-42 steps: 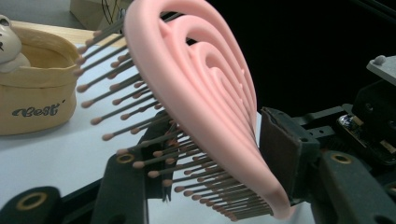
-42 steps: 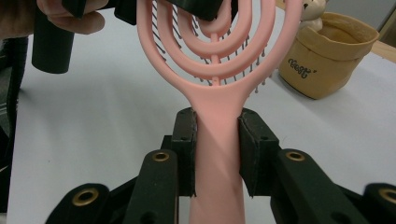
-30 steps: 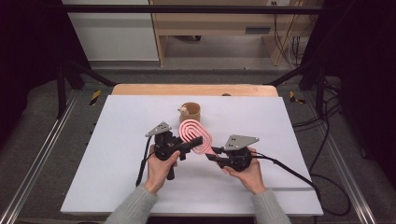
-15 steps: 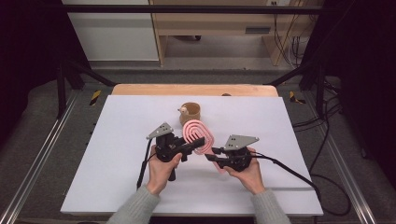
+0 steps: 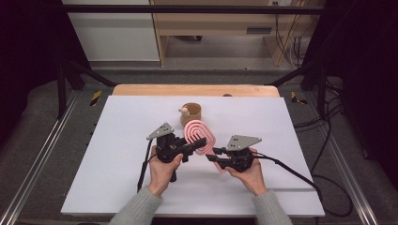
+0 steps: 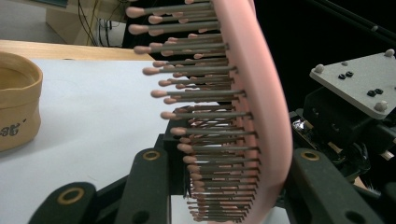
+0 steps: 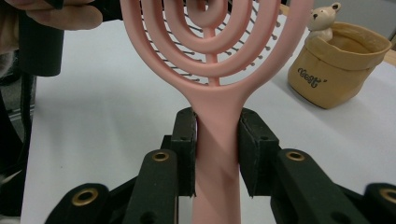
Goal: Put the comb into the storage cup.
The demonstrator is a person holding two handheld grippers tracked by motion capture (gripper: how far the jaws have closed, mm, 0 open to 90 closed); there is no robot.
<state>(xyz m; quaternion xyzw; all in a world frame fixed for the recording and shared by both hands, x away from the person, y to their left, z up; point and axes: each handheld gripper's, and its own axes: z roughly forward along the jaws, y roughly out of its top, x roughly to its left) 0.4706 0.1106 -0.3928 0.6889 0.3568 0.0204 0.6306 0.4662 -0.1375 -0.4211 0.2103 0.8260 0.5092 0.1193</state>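
A pink hairbrush (image 5: pixel 199 132) with a ringed open head is held up over the white table top (image 5: pixel 117 140) between both grippers. My right gripper (image 5: pixel 212 155) is shut on its handle (image 7: pixel 215 154), one pad pressing on each side. My left gripper (image 5: pixel 199 143) has the brush head (image 6: pixel 264 93) between its jaws. Those jaws have just been closing, and now the bristle tips (image 6: pixel 187 149) meet one pad while the pink back rests on the other. Seen from the left gripper, the right gripper's grey plate (image 6: pixel 357 81) lies just behind the brush.
A tan paper-bag style cup (image 5: pixel 191 113) with a small bear figure (image 7: pixel 322 18) on its rim stands just beyond the brush. Black cables trail from both grippers toward the near edge. A wooden strip (image 5: pixel 195 90) runs along the table's far edge.
The left gripper and the brush head have shifted slightly to the right, toward the right gripper. The right hand has stayed put.
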